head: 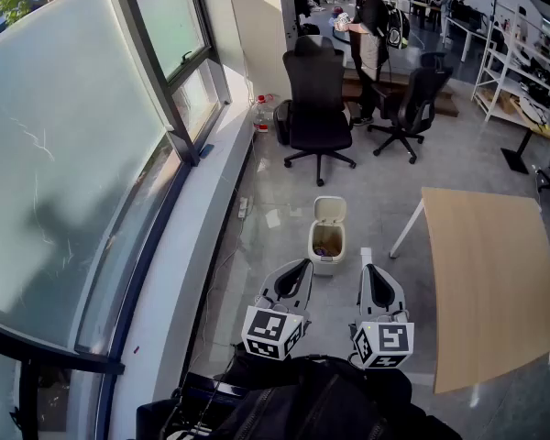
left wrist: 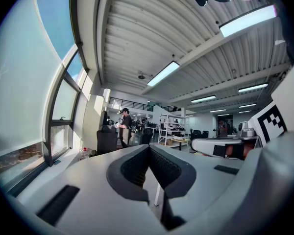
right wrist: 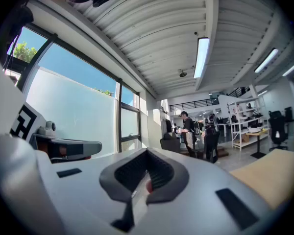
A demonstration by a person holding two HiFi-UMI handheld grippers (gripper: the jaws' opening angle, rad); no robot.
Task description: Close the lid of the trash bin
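Your right gripper point(right wrist: 147, 152) has its jaws pressed together on nothing. Your left gripper point(left wrist: 148, 147) looks the same, tips meeting and empty. Both sit at the bottom centre of the head view. Just above them the small white trash bin point(head: 327, 258) stands on the floor, its lid point(head: 330, 210) upright at the back. The lid is probably light, stiff, hinged plastic, so nudge its top edge forward and down rather than pinching it. No brand or label is readable.
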